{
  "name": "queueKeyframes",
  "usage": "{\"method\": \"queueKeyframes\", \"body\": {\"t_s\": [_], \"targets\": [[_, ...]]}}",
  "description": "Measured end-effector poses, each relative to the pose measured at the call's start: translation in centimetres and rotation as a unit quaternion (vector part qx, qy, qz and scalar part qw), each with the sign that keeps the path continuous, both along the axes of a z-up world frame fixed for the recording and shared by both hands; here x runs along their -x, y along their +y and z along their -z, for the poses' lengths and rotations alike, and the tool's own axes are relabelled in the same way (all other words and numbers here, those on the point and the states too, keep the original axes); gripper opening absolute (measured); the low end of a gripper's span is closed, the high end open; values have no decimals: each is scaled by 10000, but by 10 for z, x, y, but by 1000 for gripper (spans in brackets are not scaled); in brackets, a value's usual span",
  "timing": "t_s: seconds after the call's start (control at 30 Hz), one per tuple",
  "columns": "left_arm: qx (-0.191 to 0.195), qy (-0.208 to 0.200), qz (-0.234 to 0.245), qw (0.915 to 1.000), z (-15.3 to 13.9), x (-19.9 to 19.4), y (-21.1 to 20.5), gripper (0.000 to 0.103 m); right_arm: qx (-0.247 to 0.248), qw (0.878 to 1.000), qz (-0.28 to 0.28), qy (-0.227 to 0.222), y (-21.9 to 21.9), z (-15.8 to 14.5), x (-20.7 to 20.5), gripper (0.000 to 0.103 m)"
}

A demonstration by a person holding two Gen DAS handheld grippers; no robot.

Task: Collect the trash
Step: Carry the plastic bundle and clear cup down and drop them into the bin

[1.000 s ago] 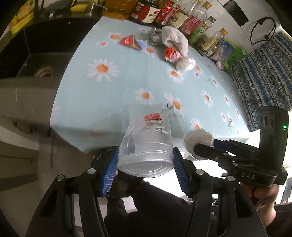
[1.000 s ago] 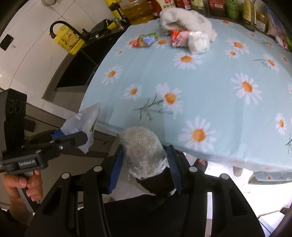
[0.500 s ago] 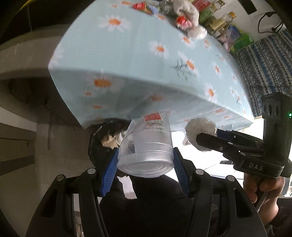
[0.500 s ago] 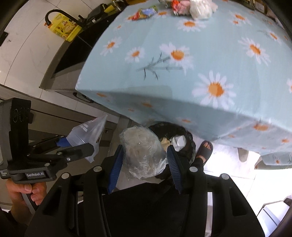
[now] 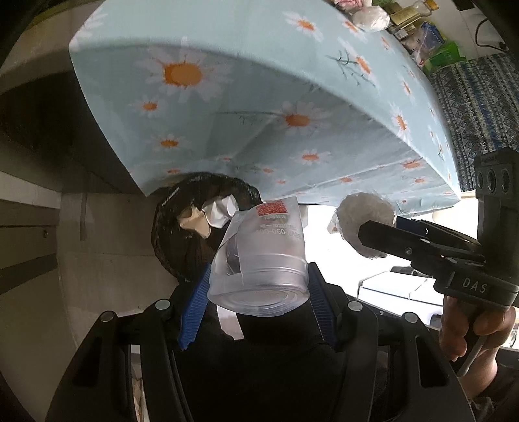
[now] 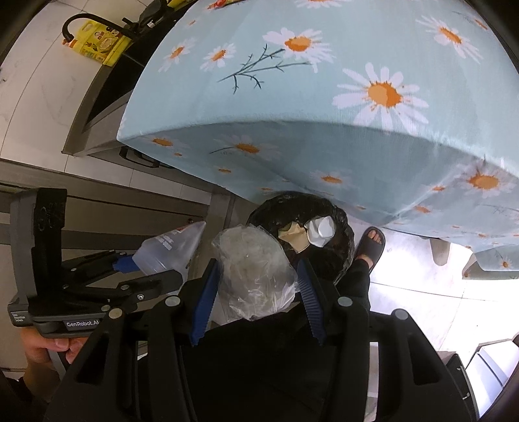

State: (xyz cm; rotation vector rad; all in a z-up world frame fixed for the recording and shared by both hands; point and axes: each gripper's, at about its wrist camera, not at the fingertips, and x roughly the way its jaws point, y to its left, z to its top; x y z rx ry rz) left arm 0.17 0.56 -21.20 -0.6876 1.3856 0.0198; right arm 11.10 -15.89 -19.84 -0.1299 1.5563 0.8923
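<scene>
My left gripper [image 5: 258, 287] is shut on a clear plastic cup [image 5: 262, 259] with a red label, held just above and in front of a black-lined trash bin [image 5: 175, 233]. My right gripper [image 6: 256, 285] is shut on a crumpled clear plastic bag [image 6: 253, 272], held over the near rim of the same bin [image 6: 343, 256]. The bin holds white and tan scraps [image 6: 311, 232]. Each gripper shows in the other's view: the right with the bag [image 5: 363, 224], the left with the cup [image 6: 168, 253].
The bin stands on the floor under the edge of a table with a blue daisy cloth [image 6: 324, 107]. More trash [image 5: 369, 16] and bottles lie at the table's far side. A sandalled foot [image 6: 369, 246] is right of the bin. A sink counter [image 6: 97, 107] is at left.
Both grippers have dropped from table height to below the table edge, carrying the cup and the bag. The trash bin has come into view beneath them.
</scene>
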Motion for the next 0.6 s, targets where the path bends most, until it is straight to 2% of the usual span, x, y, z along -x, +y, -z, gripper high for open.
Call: {"method": "queueKeyframes", "body": {"t_s": [0.07, 0.1, 0.13, 0.17, 0.6], "targets": [[-13, 75, -13, 10000, 2, 0, 0, 57, -51, 9999, 56, 115, -1, 2, -1, 61], [-12, 124, -10, 9999, 4, 0, 1, 62, -62, 9998, 95, 157, -1, 3, -3, 65], [-3, 196, -15, 9998, 7, 0, 2, 68, -59, 9998, 120, 167, -2, 3, -3, 65], [2, 216, -16, 9998, 8, 0, 2, 69, -50, 9997, 148, 171, -2, 3, -4, 65], [-62, 158, -95, 9998, 5, 0, 7, 69, -65, 9994, 319, 100, -6, -5, -10, 66]]}}
